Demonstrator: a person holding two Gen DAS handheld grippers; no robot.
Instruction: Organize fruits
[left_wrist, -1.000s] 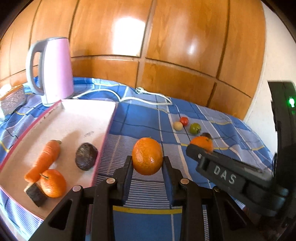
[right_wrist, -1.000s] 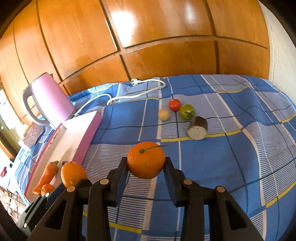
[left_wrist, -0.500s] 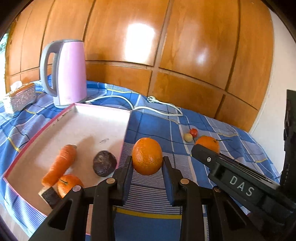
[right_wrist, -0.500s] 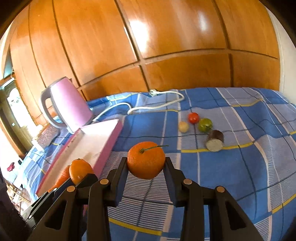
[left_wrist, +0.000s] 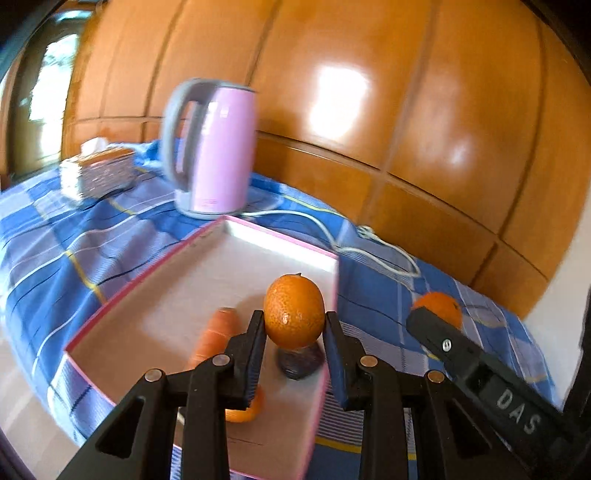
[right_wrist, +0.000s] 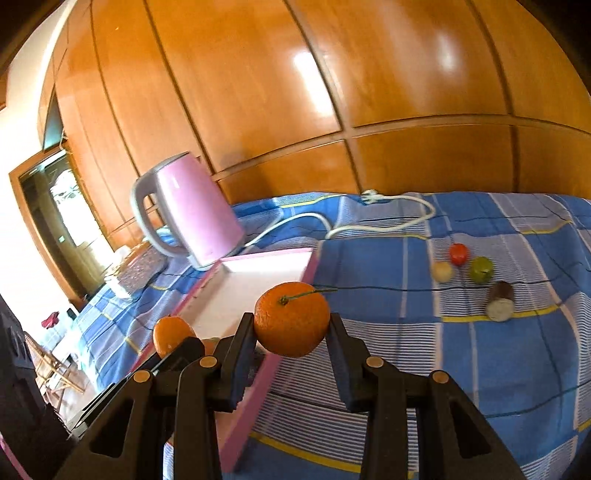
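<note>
Two round oranges ride clamped above the pink-rimmed white tray (left_wrist: 207, 236), one (left_wrist: 294, 312) in the left gripper (left_wrist: 295, 334), one (right_wrist: 291, 319) in the right gripper (right_wrist: 291, 332), over one carrot (left_wrist: 216, 338); a pink kettle (left_wrist: 218, 155) stands behind.

The carrot (left_wrist: 216, 338) and dark fruit (left_wrist: 300, 363) are half hidden behind the left gripper (left_wrist: 294, 345); kettle (left_wrist: 212, 147) at 11 o'clock is blurred

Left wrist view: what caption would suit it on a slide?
Left gripper holds an orange above the pink tray, near a carrot.
</note>
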